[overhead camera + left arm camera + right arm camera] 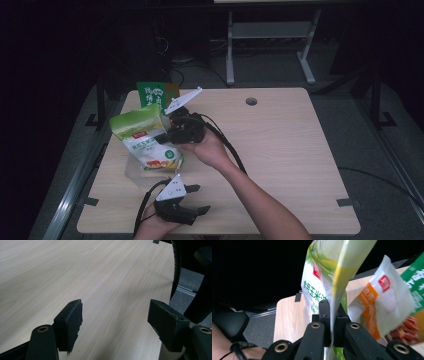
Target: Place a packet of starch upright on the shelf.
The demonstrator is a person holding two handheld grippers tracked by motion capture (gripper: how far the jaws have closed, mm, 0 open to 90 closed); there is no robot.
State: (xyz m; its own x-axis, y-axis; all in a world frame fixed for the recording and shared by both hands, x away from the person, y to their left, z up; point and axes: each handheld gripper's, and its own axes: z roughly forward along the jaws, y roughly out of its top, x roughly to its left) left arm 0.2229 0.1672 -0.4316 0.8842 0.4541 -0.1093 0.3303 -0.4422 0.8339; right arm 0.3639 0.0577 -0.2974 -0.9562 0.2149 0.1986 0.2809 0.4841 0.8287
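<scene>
- High view: the right claw [167, 136] is clamped on the side edge of a green and white pouch [145, 140], which stands upright at the far left of the worktop [290, 150]. The person's right hand [207, 147] reaches forward and across to the left, forearm slanting up from the bottom edge, palm under the claw's body.
- Just behind that claw stands a green packet [152, 94], partly hidden by the pouch.
- The left claw [196, 199] hovers low at the near edge, well short of the pouch, jaws apart with nothing between them; the left hand [150, 227] holds it pointing right.
- Left gripper view: bare wood of the worktop [100, 277] lies ahead of the parted pads [72, 322], with a black cable [176, 267] off to the right.
- Right gripper view: the pouch [329, 272] rises straight up from between the closed jaws, its thin seam pinched flat. To the claw's right, an orange and white packet [384, 302] leans near.
- Judgement: the pouch looks light, soft and crinkly, with slick film that could slip. The flat sealed edge is the firmest place to hold; the puffed middle would buckle.
</scene>
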